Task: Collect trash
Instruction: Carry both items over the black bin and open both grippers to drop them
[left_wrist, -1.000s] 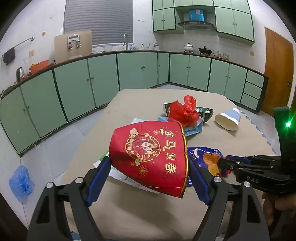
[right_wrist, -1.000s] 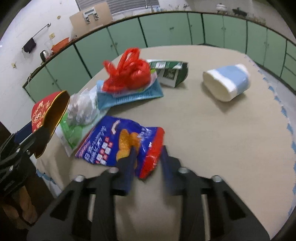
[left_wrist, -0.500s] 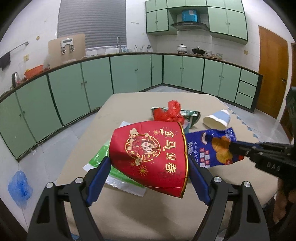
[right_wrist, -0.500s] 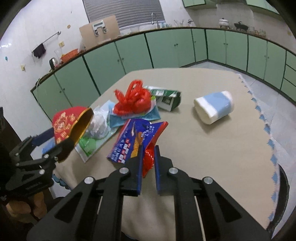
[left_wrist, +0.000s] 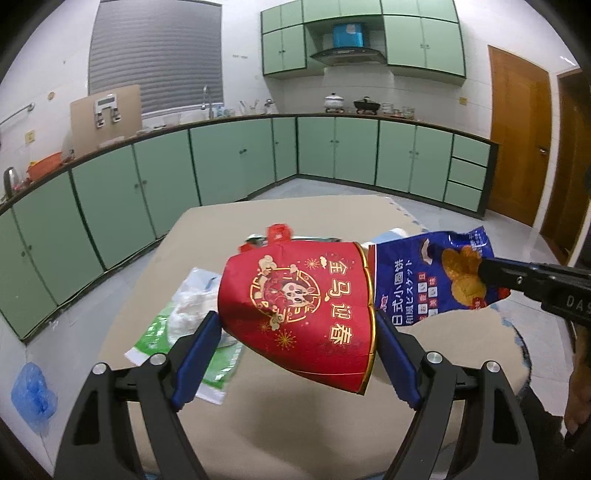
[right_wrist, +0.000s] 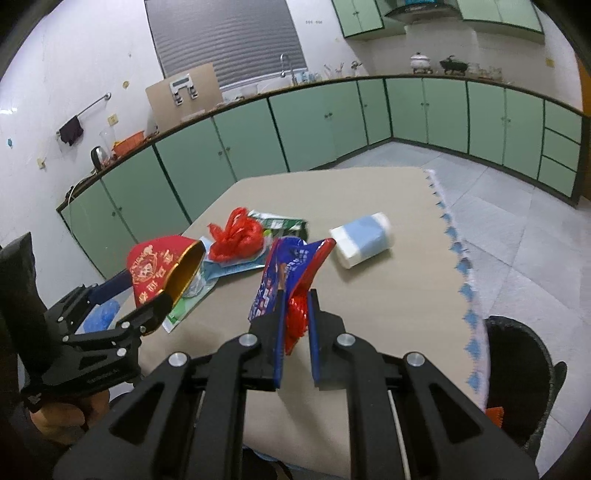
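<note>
Left wrist view: the left gripper (left_wrist: 297, 341) fills the bottom of the frame, its blue pads spread wide and clamped on a red paper cup (left_wrist: 299, 314) printed with gold characters, held tilted above the beige table (left_wrist: 229, 229). At the right edge the right gripper (left_wrist: 484, 275) reaches in, pinching a blue snack bag (left_wrist: 417, 284) that hangs in the air just beside the cup's rim. The cup hides most of the table behind it; only the tip of a red plastic bag (left_wrist: 279, 232) shows above it.

Right wrist view: the right gripper (right_wrist: 295, 321) has just been closing and is now pinched tight on the snack bag's (right_wrist: 284, 273) crumpled red end, the bag lifted off the table (right_wrist: 388, 295). This view uncovers the red plastic bag (right_wrist: 236, 240) and a fallen white and blue cup (right_wrist: 364, 240) mid-frame. A black bin (right_wrist: 524, 373) is cut off at lower right. The left gripper (right_wrist: 155, 295) with the red cup (right_wrist: 155, 266) sits at left, with the person's hand (right_wrist: 62, 421) partly visible beneath.
</note>
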